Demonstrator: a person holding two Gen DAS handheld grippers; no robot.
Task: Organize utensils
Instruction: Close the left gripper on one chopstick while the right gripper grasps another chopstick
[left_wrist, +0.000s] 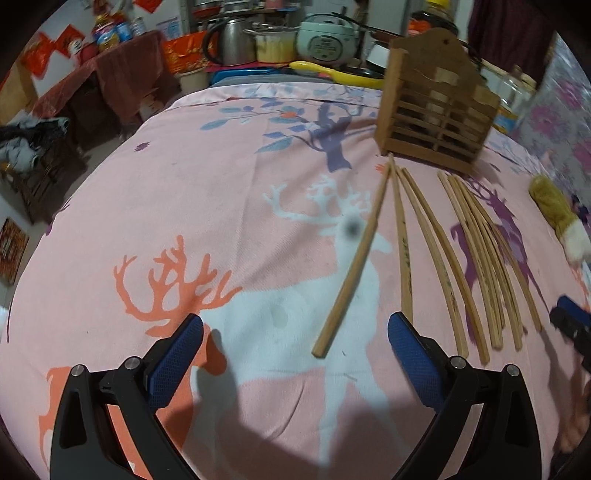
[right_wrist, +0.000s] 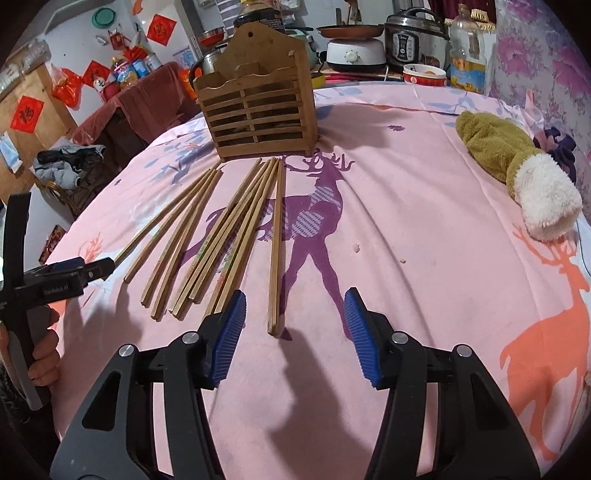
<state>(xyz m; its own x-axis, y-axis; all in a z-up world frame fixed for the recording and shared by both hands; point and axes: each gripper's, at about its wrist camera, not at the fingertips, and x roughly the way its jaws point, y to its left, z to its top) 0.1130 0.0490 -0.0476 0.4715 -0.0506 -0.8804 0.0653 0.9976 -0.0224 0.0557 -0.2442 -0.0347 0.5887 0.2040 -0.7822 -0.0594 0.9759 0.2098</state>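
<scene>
Starting well means closing the right gripper (right_wrist: 294, 334), jaws spread like the left gripper's (left_wrist: 295, 354), squarely across the lone chopstick (right_wrist: 276, 251) at lower centre, then carrying it to the wooden holder (right_wrist: 258, 110).

Black claw (right_wrist: 295, 332) arms, ribbed blue pads (right_wrist: 229, 332), silver screws

Both wrist views face the chopsticks (left_wrist: 461, 258) and holder (right_wrist: 258, 110) closely

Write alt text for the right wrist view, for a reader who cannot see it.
The open right gripper hovers over wooden chopsticks fanned out on a pink deer-print cloth, one pair lying between its blue fingers. Behind them stands a slatted wooden utensil holder; a plush toy lies at right, and the left gripper enters at the left edge.
</scene>
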